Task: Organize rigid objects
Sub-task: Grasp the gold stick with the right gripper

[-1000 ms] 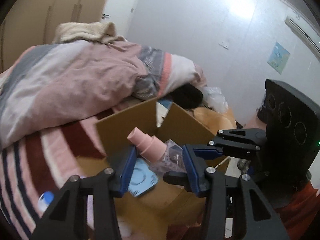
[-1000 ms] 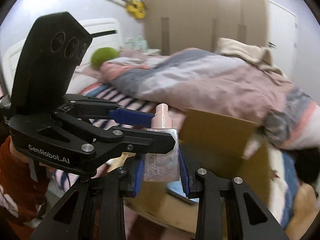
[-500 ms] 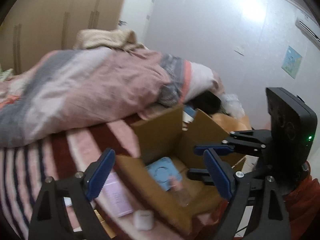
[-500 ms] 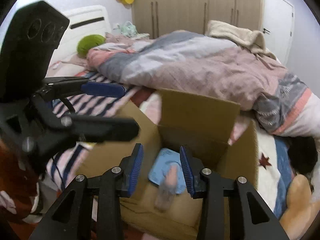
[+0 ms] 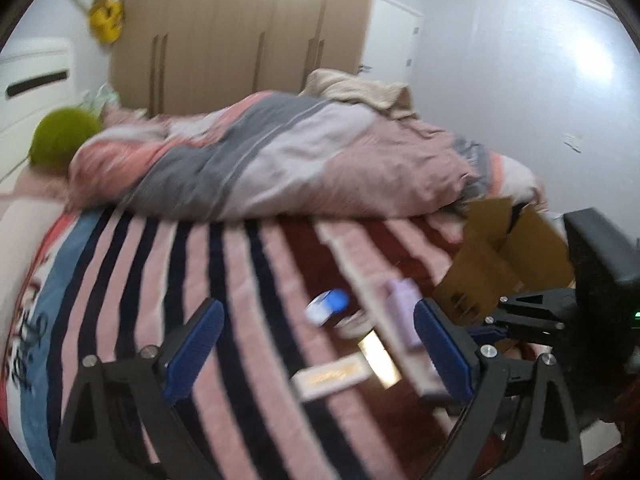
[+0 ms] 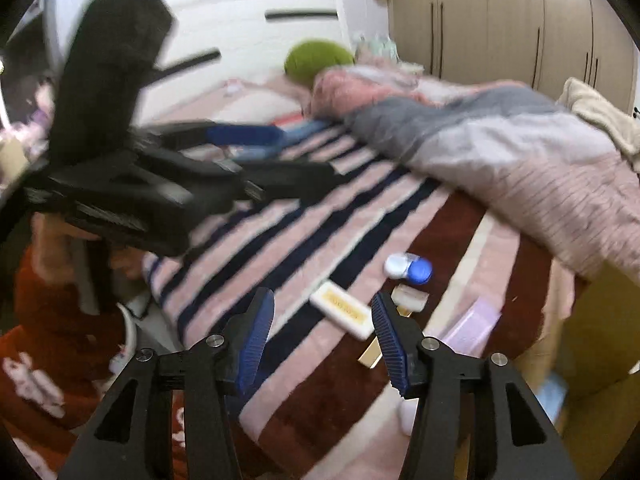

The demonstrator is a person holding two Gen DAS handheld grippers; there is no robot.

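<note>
Small rigid items lie on the striped blanket (image 5: 224,280): a blue-and-white case (image 5: 327,305) (image 6: 408,267), a white flat box with gold print (image 5: 331,379) (image 6: 341,310), a lilac box (image 5: 404,304) (image 6: 472,326) and a small white piece (image 6: 410,297). The cardboard box (image 5: 500,256) (image 6: 592,320) stands at the right. My left gripper (image 5: 316,344) is open and empty above the items. My right gripper (image 6: 322,338) is open and empty over the white box.
A rumpled pink and grey duvet (image 5: 280,160) fills the back of the bed. A green pillow (image 6: 318,58) lies by the headboard. Wardrobes (image 5: 240,32) stand behind. The person's red sleeve (image 6: 48,320) is at the lower left.
The pink-capped bottle, held by the right gripper, was let go into the cardboard box. Both grippers opened and swung left, away from the box toward the items on the blanket.
</note>
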